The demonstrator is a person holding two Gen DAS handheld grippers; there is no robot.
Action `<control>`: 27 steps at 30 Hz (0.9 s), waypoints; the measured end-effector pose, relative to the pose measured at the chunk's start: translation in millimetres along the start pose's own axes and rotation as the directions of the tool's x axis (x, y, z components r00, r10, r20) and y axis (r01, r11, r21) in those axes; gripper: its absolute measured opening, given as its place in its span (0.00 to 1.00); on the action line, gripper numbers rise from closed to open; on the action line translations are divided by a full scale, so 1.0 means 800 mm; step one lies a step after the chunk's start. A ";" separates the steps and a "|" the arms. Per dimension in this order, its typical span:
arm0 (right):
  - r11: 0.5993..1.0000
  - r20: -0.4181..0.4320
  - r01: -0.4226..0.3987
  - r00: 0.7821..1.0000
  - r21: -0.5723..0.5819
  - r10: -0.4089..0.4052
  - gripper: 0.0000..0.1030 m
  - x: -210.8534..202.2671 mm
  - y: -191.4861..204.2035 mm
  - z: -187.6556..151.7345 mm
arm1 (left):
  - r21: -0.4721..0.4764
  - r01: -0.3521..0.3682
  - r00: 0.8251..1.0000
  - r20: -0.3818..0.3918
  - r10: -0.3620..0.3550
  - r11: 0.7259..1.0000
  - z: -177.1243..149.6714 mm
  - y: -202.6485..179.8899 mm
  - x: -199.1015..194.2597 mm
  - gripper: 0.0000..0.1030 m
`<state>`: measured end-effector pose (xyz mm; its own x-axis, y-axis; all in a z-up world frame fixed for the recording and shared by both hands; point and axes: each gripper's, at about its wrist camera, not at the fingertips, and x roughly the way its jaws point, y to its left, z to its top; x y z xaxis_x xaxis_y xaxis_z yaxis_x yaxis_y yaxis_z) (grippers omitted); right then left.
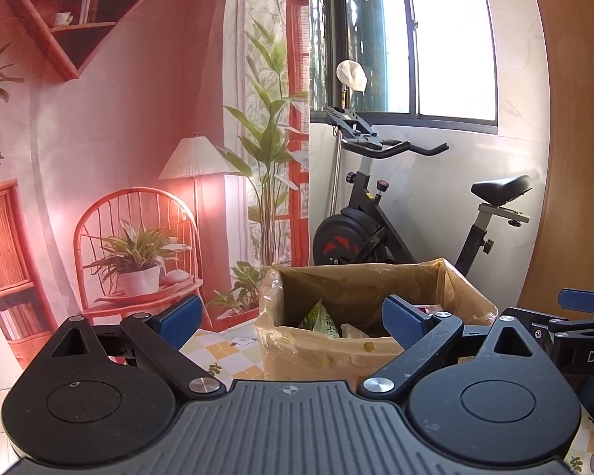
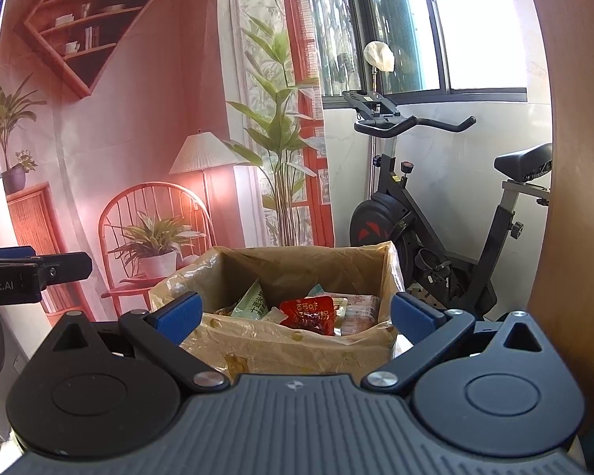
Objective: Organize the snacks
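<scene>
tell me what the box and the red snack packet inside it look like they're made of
Box: looks like brown cardboard, matte, under a crinkled, glossy clear plastic film. Red snack packet: probably plastic or foil film, shiny, with highlights and printed white characters.

Table (image 1: 233, 350) surface covered by a checked yellow-and-white cloth with flower print; one open cardboard box (image 1: 336, 356) stands directly on it, lined with clear plastic. Box rests upright; snack packets (image 2: 307, 314) lie inside
</scene>
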<state>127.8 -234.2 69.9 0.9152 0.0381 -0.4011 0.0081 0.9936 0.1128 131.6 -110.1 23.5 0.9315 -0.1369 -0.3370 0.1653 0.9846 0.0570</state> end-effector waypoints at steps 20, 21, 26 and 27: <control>1.000 0.018 0.001 1.000 -0.024 0.000 1.00 -0.005 0.006 0.002 | -0.006 -0.022 1.000 -0.017 0.022 1.000 -0.001 0.003 -0.002 0.96; 1.000 0.018 0.000 1.000 -0.025 0.000 1.00 -0.006 0.006 0.003 | -0.006 -0.023 1.000 -0.019 0.023 1.000 -0.001 0.003 -0.001 0.96; 1.000 0.018 0.001 1.000 -0.026 -0.001 1.00 -0.006 0.006 0.003 | -0.011 -0.028 0.999 -0.023 0.028 1.000 -0.001 0.003 -0.001 0.96; 1.000 0.018 0.001 1.000 -0.025 -0.001 1.00 -0.006 0.006 0.003 | -0.012 -0.029 0.999 -0.024 0.028 1.000 -0.001 0.003 -0.001 0.96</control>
<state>124.4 -229.5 74.5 0.9223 0.0352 -0.3850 -0.0006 0.9960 0.0895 131.0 -107.2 23.1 0.9278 -0.1064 -0.3576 0.1346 0.9894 0.0550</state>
